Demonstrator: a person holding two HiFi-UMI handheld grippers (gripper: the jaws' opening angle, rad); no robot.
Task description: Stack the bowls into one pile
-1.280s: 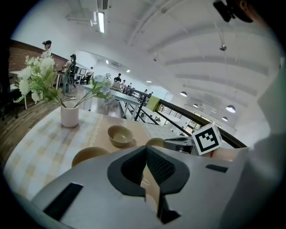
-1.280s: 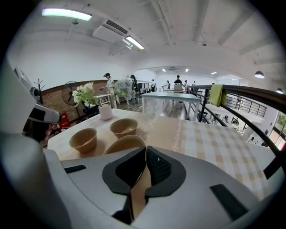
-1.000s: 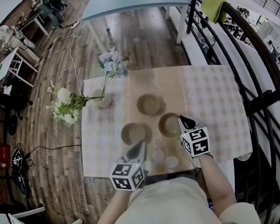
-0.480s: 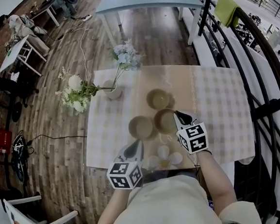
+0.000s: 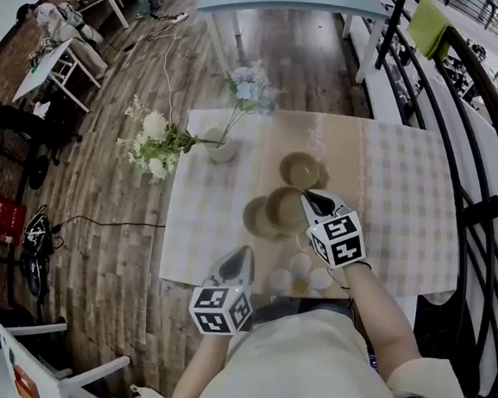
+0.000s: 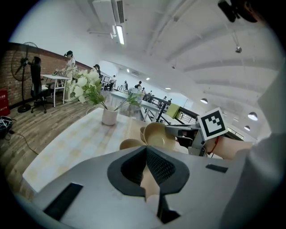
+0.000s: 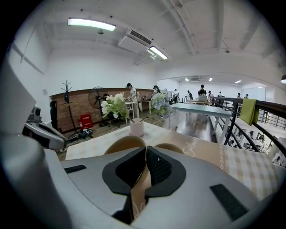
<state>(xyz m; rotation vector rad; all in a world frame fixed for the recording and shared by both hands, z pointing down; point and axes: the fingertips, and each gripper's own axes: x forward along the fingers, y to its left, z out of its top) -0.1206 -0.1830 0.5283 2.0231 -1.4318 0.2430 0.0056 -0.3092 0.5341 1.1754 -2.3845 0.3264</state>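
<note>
Head view, change: carried bowl (image 5: 283,210) has slid in from right of centre toward the near bowl (image 5: 254,218) and now overlaps it, just left of frame centre. A second ago all three bowls sat apart.
Head view, meaning: first stack looks about ready to drop. Nothing nested yet, I'd judge.
Head view, right gripper (image 5: 308,197): pinching the carried bowl's right rim.
Head view, left gripper (image 5: 240,255): lower centre, by the near edge of the table (image 5: 406,190), apart from every bowl.
Head view, far bowl (image 5: 301,169): alone, just above the overlapping pair, untouched.
Head view, bowl look: tan, round, shallow, plain, all three alike.
Left gripper view, jaws: pads pressed together, nothing between them.
Left gripper view, bowls: carried bowl (image 6: 156,135) at centre, tipped so its inside faces the camera, sitting higher in frame than the near bowl (image 6: 130,144). Can't tell whether they touch.
Left gripper view, extras: white vase (image 6: 109,117) with flowers, left of centre.
Right gripper view, jaws: clamped on a thin bowl rim, with the tan wall running between the pads.
Right gripper view, bowls: carried bowl (image 7: 125,144) just above the jaws, to the left. Far bowl (image 7: 170,146) peeks out to the right. Near bowl hidden.
</note>
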